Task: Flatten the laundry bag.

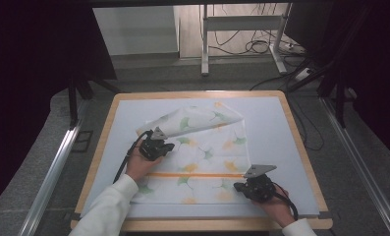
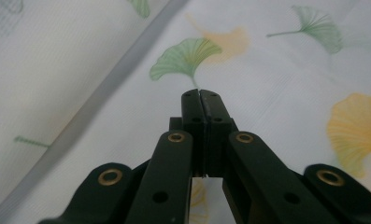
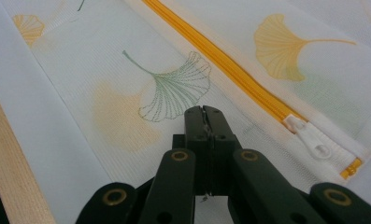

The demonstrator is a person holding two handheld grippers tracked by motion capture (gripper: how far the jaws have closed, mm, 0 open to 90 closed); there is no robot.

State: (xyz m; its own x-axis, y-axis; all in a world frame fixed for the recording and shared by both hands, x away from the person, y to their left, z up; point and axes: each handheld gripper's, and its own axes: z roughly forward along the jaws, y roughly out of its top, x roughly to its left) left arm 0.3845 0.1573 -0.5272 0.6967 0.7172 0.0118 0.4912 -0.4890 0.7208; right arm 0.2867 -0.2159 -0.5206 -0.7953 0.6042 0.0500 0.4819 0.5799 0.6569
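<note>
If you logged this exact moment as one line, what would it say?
left gripper: shut, over mesh bag | bag's far-left corner folded over | right gripper: shut, near orange zipper | table: bag lies on it

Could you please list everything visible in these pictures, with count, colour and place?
mesh bag: one, white with green and orange ginkgo leaves, flat on the mat, far-left corner folded over
zipper: one, orange, running across the bag nearer the person
zipper pull: one, white, at the zipper's end
mat: one, pale blue-white, covering the table top
table: one, light wood rim
metal stand: one, white, on the floor beyond the table
cables: several, black, on the floor
left tool: one, black, jaws together, over the bag
right tool: one, black, jaws together, near the zipper
sleeves: two, white, bottom edge
</note>
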